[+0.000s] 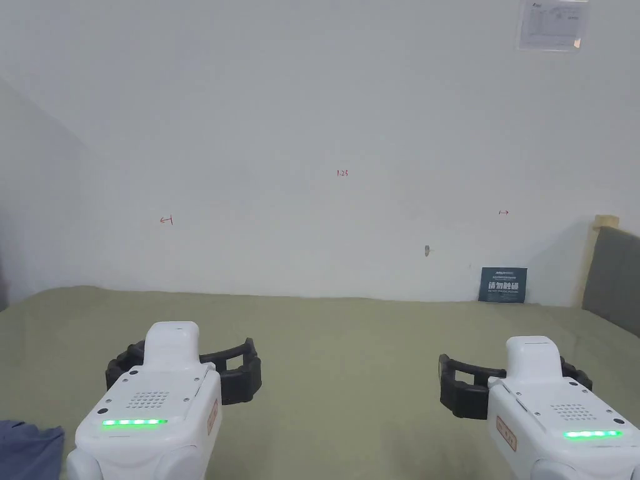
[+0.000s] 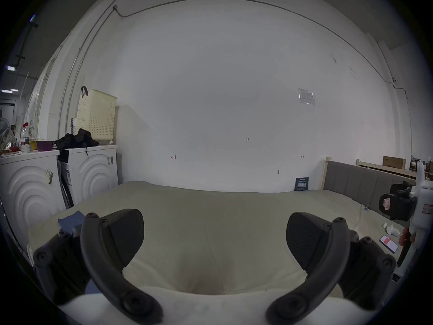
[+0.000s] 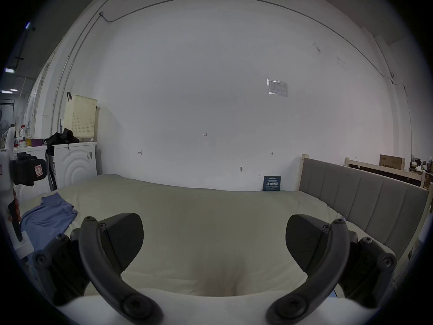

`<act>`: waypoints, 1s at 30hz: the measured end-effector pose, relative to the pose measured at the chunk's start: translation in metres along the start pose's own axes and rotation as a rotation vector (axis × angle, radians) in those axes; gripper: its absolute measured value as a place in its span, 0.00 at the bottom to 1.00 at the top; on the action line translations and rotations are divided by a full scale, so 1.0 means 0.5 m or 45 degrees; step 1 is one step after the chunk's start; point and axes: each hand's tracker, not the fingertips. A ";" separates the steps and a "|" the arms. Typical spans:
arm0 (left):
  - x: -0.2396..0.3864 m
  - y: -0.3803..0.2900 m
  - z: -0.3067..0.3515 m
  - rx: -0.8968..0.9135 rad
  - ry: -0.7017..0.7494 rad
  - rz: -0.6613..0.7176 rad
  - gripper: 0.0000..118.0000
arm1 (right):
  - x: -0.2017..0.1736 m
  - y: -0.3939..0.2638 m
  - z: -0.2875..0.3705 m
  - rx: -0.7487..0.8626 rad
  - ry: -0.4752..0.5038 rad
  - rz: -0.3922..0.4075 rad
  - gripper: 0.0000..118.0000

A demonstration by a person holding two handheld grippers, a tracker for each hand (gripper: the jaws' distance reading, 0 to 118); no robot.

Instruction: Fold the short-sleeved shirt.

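Both pairs of jaws stand spread wide with nothing between them. In the left gripper view, the left gripper (image 2: 214, 236) frames only bare bedding; in the right gripper view, the right gripper (image 3: 214, 236) does the same. From the head view they sit low in the frame, side by side and well apart, the left gripper (image 1: 187, 365) at lower left and the right gripper (image 1: 509, 381) at lower right, both over the pale green bed (image 1: 344, 350).

The shirt (image 3: 50, 213), blue and rumpled, lies in a loose heap at the left edge of the bed, well clear of either gripper. By my reckoning the folding has not begun: the shirt is not spread flat, no fold is made, and nothing has hold of it. It has yet to be fetched to the middle, laid out, and folded.

The right gripper view gives the best look at the shirt, at middle left of its frame. The head view catches just a blue corner (image 1: 28, 447) at bottom left, and the left gripper view a small patch (image 2: 70, 221) above its left jaw. The left gripper view also shows a phone (image 2: 389, 243) lying on the bed at lower right, and the two gripper views show a pale laundry basket (image 3: 79, 116) at the left.
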 end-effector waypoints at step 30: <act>-0.009 -0.010 -0.005 0.008 0.001 0.028 1.00 | 0.009 0.011 0.009 0.023 0.028 -0.052 1.00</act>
